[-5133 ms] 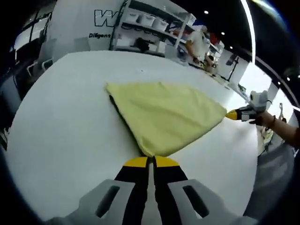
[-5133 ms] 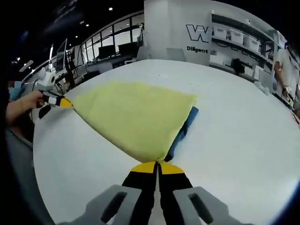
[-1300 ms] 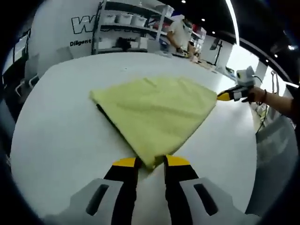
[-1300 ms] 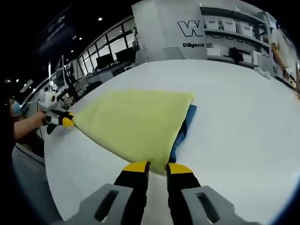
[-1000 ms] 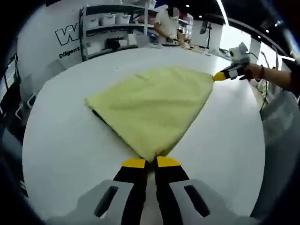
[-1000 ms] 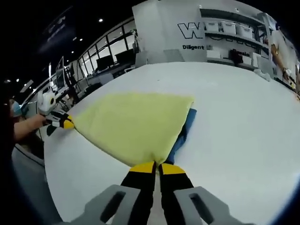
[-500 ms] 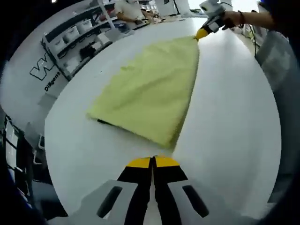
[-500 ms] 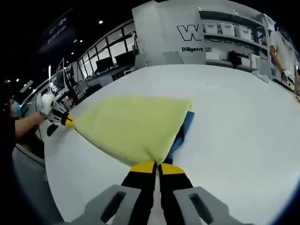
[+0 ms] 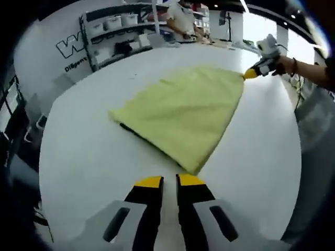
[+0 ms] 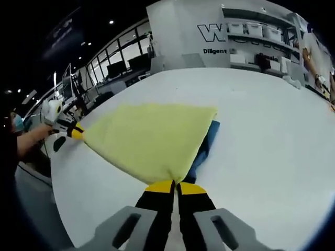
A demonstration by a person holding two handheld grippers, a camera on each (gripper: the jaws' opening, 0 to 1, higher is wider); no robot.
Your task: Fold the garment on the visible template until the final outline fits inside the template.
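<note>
On white table (image 9: 78, 151): yellow garment (image 9: 183, 112); left gripper (image 9: 169, 181) parted, empty; right gripper (image 10: 175, 184) pinching corner. Regrip squarely first.

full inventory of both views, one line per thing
Garment: 1, pale yellow, spread flat on the table.
Template: 1, blue, a strip showing from under the garment's edge in the right gripper view.
Table: 1, white, under everything.
Shelves: 1 unit with white bins, at the back wall.
Lettered wall: white with dark letters, behind the table.
Other person: 1, white top, standing by the shelves.
Left gripper: 1, black with yellow tips, slightly open, just off the garment's near corner.
Right gripper: 1, black with yellow tips, shut on a garment corner.
Hand: holding the right gripper, seen in the left gripper view.
</note>
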